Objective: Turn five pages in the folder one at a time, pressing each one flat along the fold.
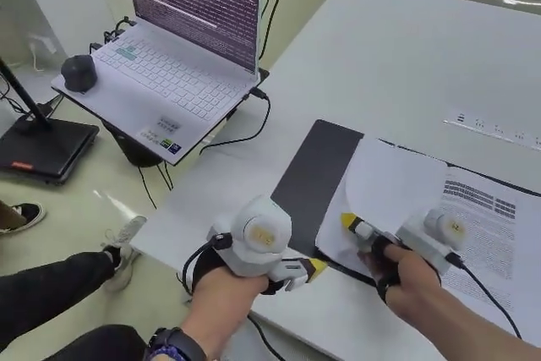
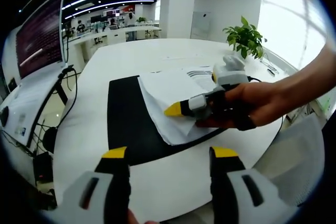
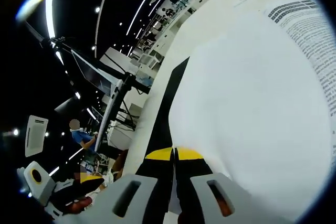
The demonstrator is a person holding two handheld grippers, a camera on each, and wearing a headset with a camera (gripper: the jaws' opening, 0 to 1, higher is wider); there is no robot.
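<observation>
The folder (image 1: 317, 175) lies open near the front edge of the white table (image 1: 406, 57). Its black inside cover is flat on the left and a printed sheet (image 1: 490, 234) is flat on the right. Between them a white page (image 1: 389, 192) stands up in a curve, with its left edge off the cover.

The right gripper (image 1: 347, 222) points at that raised edge low down, near the front corner. In the right gripper view its yellow tips (image 3: 174, 154) are together on the line where white paper meets the black cover. The page edge seems to be caught between them, though the contact itself is hard to make out.

The left gripper (image 1: 317, 268) sits just in front of the folder's near edge, over the table's front lip, with its jaws wide apart and holding nothing. From its own view (image 2: 169, 153), a band of white tabletop lies between it and the cover.

Broad white tabletop runs beyond the folder's far edge. On the left a narrower strip separates the cover from the table's side edge. Past that edge a laptop (image 1: 177, 65) sits on a lower stand, well apart, and its cable (image 1: 245, 137) crosses the table corner
</observation>
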